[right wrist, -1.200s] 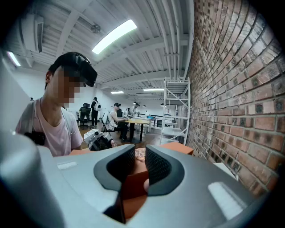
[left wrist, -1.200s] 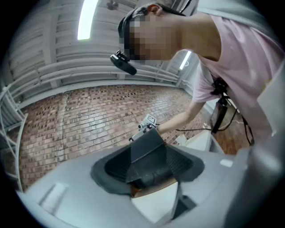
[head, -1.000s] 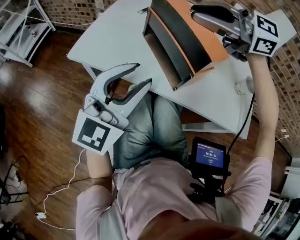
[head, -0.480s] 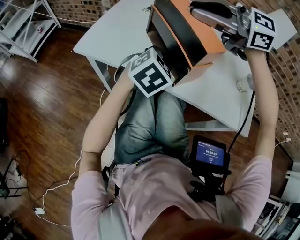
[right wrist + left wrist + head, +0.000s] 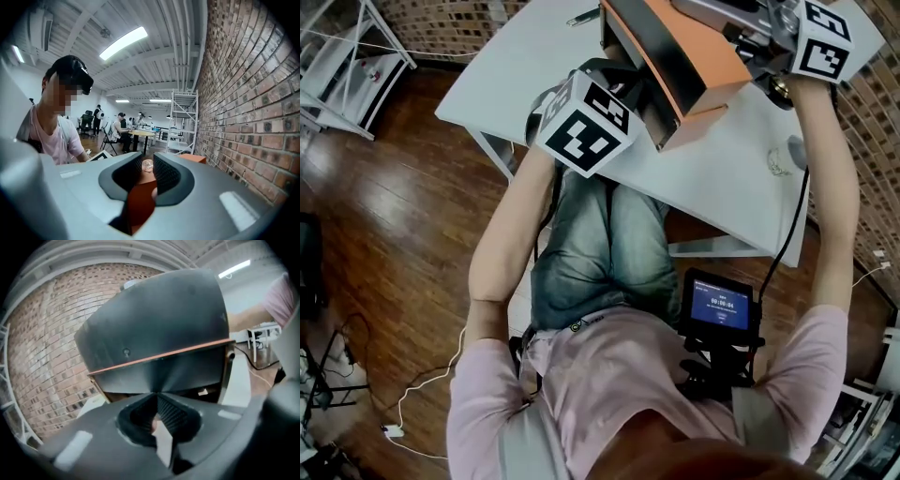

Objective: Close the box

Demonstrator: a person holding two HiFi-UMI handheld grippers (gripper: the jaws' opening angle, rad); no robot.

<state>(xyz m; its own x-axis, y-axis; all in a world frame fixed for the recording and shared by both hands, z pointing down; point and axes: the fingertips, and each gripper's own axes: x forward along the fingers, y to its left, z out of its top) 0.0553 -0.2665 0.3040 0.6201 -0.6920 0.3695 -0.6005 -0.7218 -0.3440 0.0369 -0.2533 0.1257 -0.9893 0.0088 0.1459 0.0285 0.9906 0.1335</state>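
Observation:
An orange box [image 5: 694,56] with a black inside stands on the white table [image 5: 741,178], its lid raised and tilted. My left gripper [image 5: 614,80] reaches in at the box's open front, and its marker cube hides the jaws in the head view. In the left gripper view the left gripper [image 5: 157,397] is shut with nothing between the pads. The black lid panel [image 5: 154,324] with its orange edge looms just ahead. My right gripper [image 5: 741,23] lies along the top of the lid. In its own view the right gripper [image 5: 145,161] is shut on the orange lid [image 5: 140,197].
A small round object [image 5: 783,159] lies on the table to the right of the box. A screen unit [image 5: 719,305] hangs at the person's chest. A metal rack [image 5: 347,56] stands at the far left on the wood floor. A brick wall [image 5: 248,93] runs behind the table.
The left gripper has shut and swung from over the lap up to the box's open front. The right gripper has stayed on the lid, which has tipped a little lower.

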